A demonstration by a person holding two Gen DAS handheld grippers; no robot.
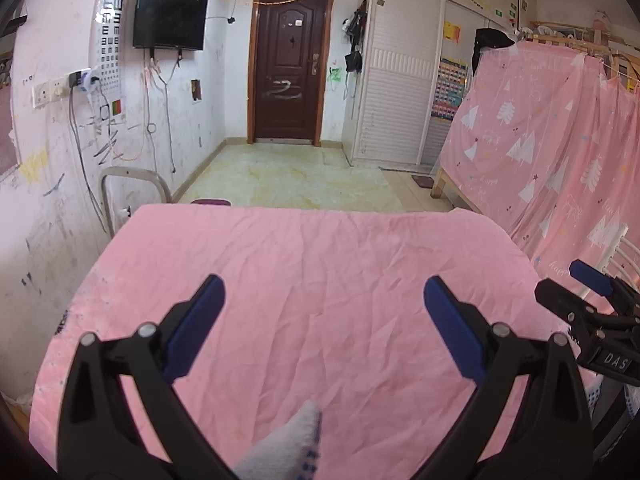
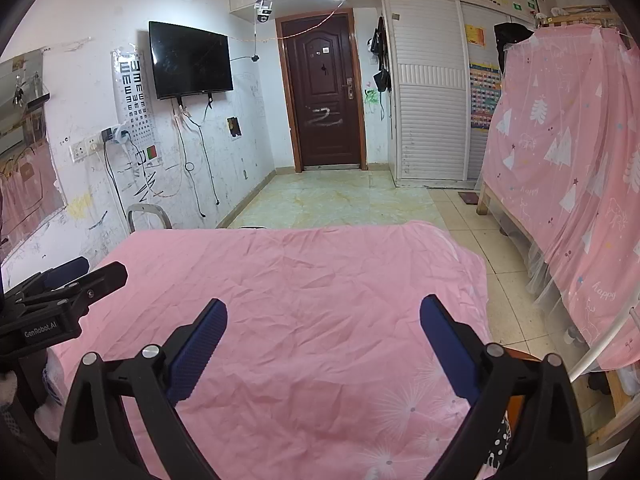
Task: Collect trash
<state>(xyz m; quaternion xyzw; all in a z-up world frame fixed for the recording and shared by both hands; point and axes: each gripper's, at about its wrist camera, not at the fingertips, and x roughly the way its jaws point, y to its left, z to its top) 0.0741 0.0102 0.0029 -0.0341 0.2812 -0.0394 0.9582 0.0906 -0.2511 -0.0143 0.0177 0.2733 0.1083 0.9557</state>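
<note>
both grippers hover side by side over the table (image 1: 320, 280), which is covered by a wrinkled pink cloth. left gripper (image 1: 324, 300): fingers spread wide, nothing between them. right gripper (image 2: 323, 320): fingers also spread wide, nothing held. each gripper shows at the edge of the other's view, the right one at the far right of the left wrist view, the left one at the far left of the right wrist view.

trash: none that i can identify in either view. the cloth surface is bare apart from creases. the one loose object is a white knitted piece with blue dots (image 1: 292, 444) at the very bottom of the left wrist view, between the left fingers and close to the camera (could be a glove or a sock, cannot tell; cannot tell whether it lies on the cloth or belongs to the holder). no bin or bag is visible either.

background only: dark door (image 1: 290, 76), wall tv (image 1: 170, 12), pink curtain (image 1: 560, 152) on the right, tiled floor (image 1: 288, 180) beyond the table.

step in hand (judgement): search or start pose, no pick begun, nothing collected by either side as far as these views show.

next move calls for: locating the trash first, probably by tilting or swinging the wrists toward the floor and the table edges, then bringing one spread gripper down around the item before closing.
</note>
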